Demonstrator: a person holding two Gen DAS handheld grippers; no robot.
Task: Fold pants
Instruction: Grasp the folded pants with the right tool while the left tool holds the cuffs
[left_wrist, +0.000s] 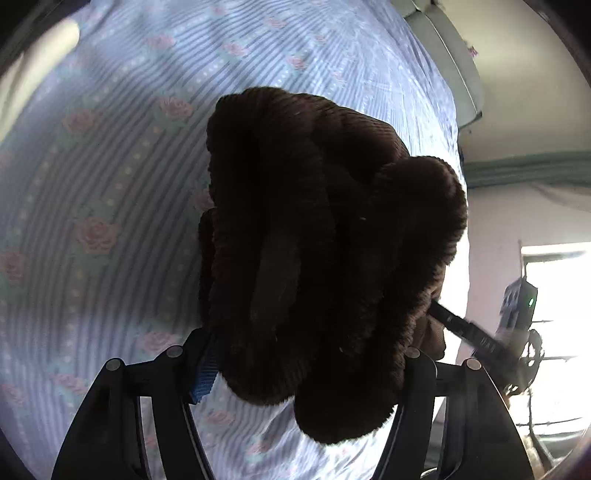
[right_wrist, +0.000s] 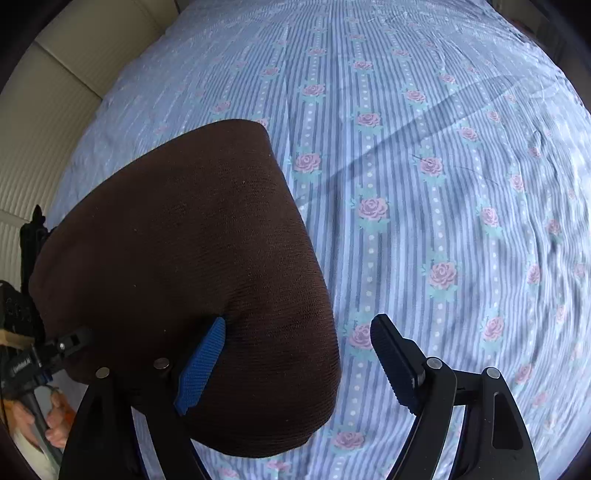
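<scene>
The dark brown corduroy pants (left_wrist: 317, 251) hang bunched in thick folds between the fingers of my left gripper (left_wrist: 306, 354), which is shut on them above the bed. In the right wrist view the same pants (right_wrist: 192, 266) spread as a smooth brown sheet at the left, draped over the blue-padded left finger (right_wrist: 201, 365). My right gripper (right_wrist: 299, 362) is open, its black right finger (right_wrist: 395, 358) apart from the cloth. The right gripper (left_wrist: 476, 336) also shows in the left wrist view, at the pants' right edge.
A blue striped bedsheet with pink roses (right_wrist: 424, 177) covers the bed under both grippers. A cream padded headboard (right_wrist: 48, 110) stands at the left. The person's hand (right_wrist: 55, 413) holds the other gripper's handle at lower left. A bright window (left_wrist: 554, 314) is at the right.
</scene>
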